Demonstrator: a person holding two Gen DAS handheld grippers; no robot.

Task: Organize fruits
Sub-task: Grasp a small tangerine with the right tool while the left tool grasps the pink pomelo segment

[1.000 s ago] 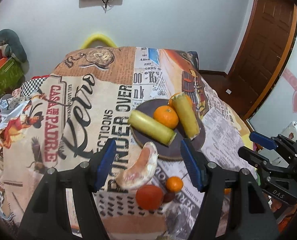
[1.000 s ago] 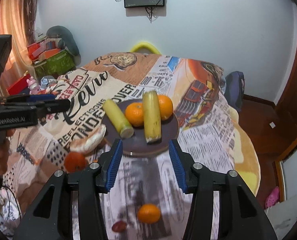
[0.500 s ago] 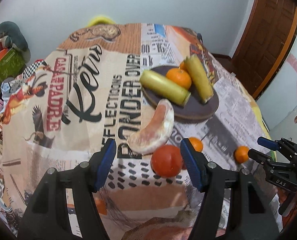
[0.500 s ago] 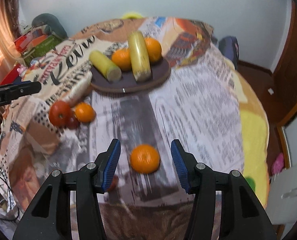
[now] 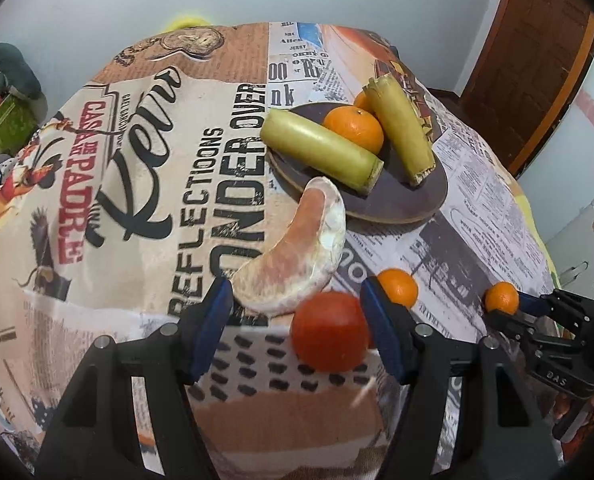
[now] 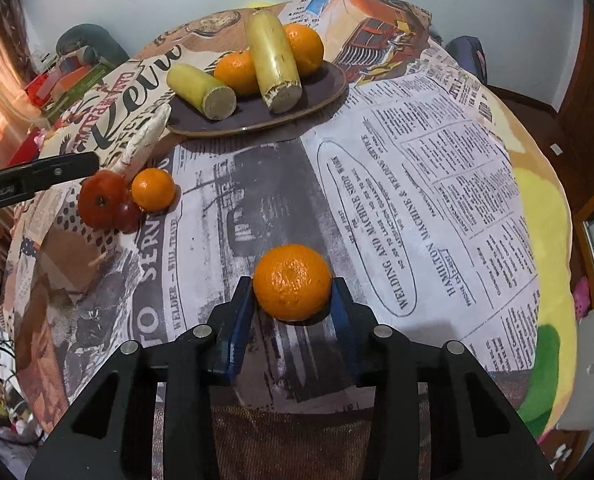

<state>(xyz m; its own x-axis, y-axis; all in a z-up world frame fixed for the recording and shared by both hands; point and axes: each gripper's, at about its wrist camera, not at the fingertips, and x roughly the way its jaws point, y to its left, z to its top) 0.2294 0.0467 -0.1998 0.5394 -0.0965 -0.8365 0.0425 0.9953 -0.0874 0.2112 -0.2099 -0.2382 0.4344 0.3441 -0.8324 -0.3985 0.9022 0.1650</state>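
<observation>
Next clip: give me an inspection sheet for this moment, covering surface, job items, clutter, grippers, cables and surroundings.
Surface: round table under a newspaper-print cloth.
Job's things: dark plate holds two yellow-green stalk pieces and two oranges. Off the plate: pomelo wedge, tomato, small orange, lone orange.
Clutter: small dark-red fruit beside the tomato; nothing else seen.
Grippers: left gripper open, tomato between its fingers, untouched. Right gripper closing, pads at the lone orange's sides.
Cables: wires hang from a wall device at the top edge.
Surroundings: wooden door, pale wall, heaped boxes.
</observation>
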